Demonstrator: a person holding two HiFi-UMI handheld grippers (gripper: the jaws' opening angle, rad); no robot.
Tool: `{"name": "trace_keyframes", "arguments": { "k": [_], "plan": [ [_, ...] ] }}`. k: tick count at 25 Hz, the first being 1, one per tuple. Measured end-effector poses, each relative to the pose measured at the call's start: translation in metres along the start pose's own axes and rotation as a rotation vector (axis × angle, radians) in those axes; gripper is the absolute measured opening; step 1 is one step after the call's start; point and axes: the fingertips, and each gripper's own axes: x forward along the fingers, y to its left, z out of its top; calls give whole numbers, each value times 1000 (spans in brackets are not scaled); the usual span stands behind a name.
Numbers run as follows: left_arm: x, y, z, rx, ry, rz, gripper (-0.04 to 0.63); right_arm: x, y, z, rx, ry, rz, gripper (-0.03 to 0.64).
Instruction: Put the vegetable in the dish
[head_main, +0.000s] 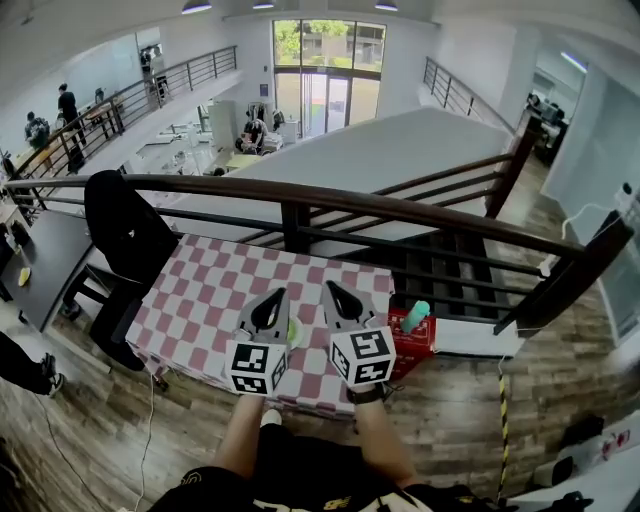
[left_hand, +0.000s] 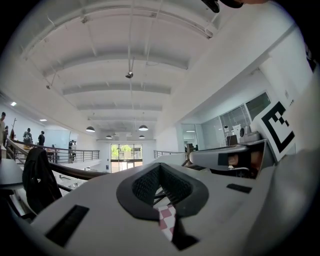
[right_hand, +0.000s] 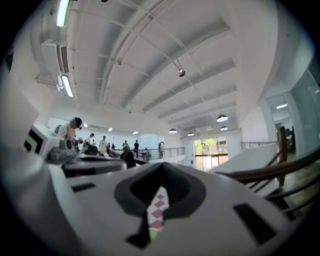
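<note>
Dark wooden railing (head_main: 400, 205) runs across the frame, atrium below it. Just in front of it is a table (head_main: 200, 290) under a red-and-white checked cloth (head_main: 215, 275). At the table's left end there's a chair (head_main: 125, 230) with a black jacket hung on it. Both grippers are held side by side, roughly level, over the near edge of the table, marker cubes toward the person. Left gripper (head_main: 283, 291): jaws closed tip to tip, nothing clamped; its own view (left_hand: 160, 166) shows only cloth through the gap behind the tips. Right gripper (head_main: 328, 286): same, jaws together and empty (right_hand: 161, 176). A red box (head_main: 412, 345) sits at the table's right corner with a teal object (head_main: 415, 316) standing in it. A pale green item (head_main: 294, 331) lies on the cloth between the two grippers, mostly hidden by them. Can't tell whether that's the vegetable or the dish; a green sliver also shows low in the right gripper view (right_hand: 149, 235).
</note>
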Motion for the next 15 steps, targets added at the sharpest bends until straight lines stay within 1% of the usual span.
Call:
{"name": "trace_keyframes", "arguments": {
  "k": [8, 15],
  "plan": [
    [-1, -7, -6, 8, 12, -8, 18, -5, -8, -4, 16, 3, -14, 15],
    [-3, -4, -4, -6, 8, -9, 18, -2, -4, -6, 19, 13, -11, 15]
  ]
}}
